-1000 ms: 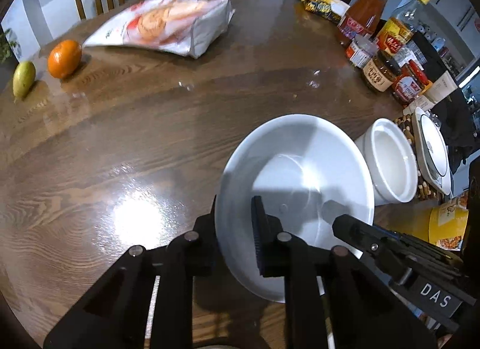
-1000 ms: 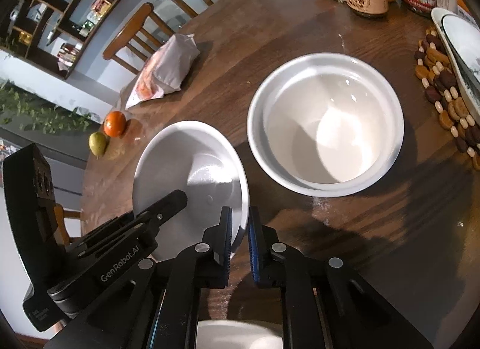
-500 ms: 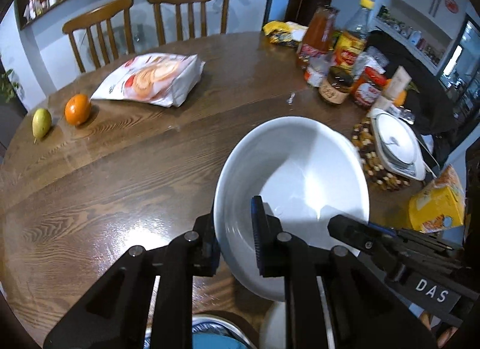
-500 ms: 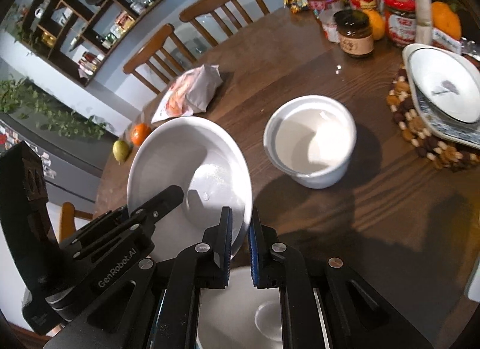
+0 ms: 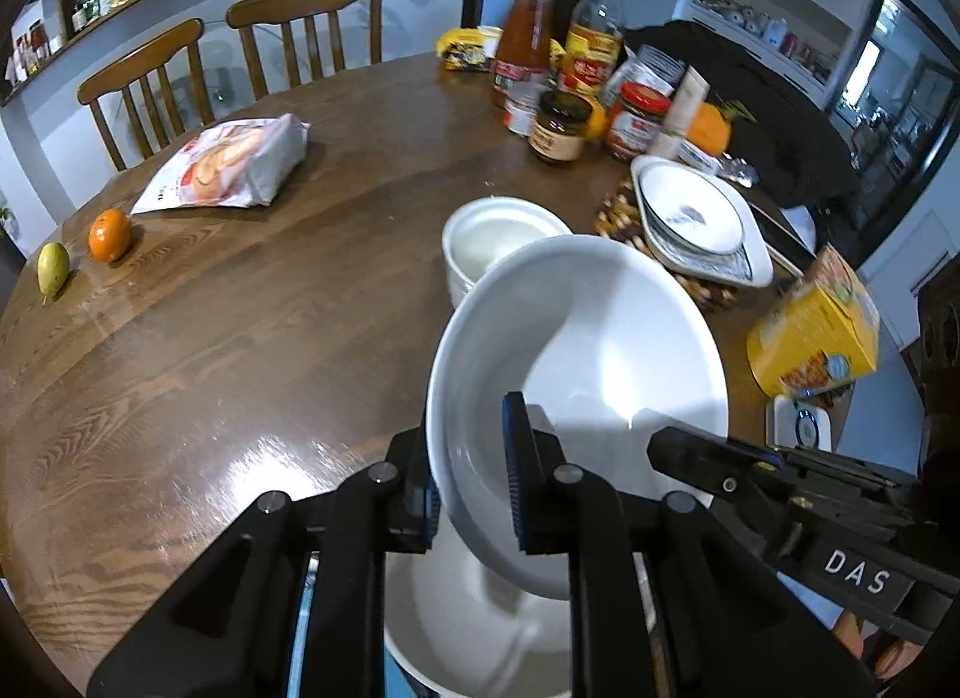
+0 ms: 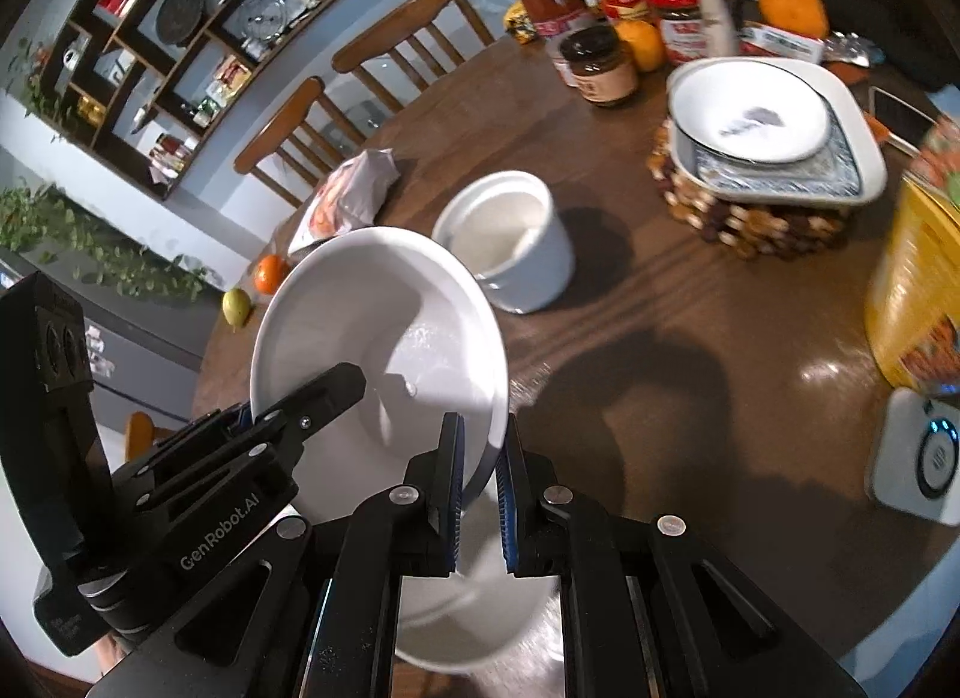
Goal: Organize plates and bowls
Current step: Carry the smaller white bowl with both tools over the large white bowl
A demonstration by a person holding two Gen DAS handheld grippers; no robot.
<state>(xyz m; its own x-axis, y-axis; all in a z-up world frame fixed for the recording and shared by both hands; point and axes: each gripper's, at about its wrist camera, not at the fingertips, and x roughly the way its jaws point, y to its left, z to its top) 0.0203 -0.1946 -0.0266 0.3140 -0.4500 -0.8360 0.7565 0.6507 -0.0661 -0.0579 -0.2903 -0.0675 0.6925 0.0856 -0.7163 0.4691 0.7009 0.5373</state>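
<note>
Currently, I hold one white bowl (image 5: 600, 338) aloft with both grippers, above the wooden table (image 5: 210, 368).
Left gripper (image 5: 471, 488) clamps its left rim, right gripper (image 6: 480, 482) its right rim; a second bowl (image 5: 480, 638) sits directly underneath.

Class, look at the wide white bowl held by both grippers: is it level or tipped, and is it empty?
Tipped and empty: the bowl leans on edge, its bare white inside facing the cameras.

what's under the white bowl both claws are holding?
Directly under the held white bowl sits another white dish, near the table edge. Only part shows; the claws and the held bowl cover the rest, and whatever it sits on.
</note>
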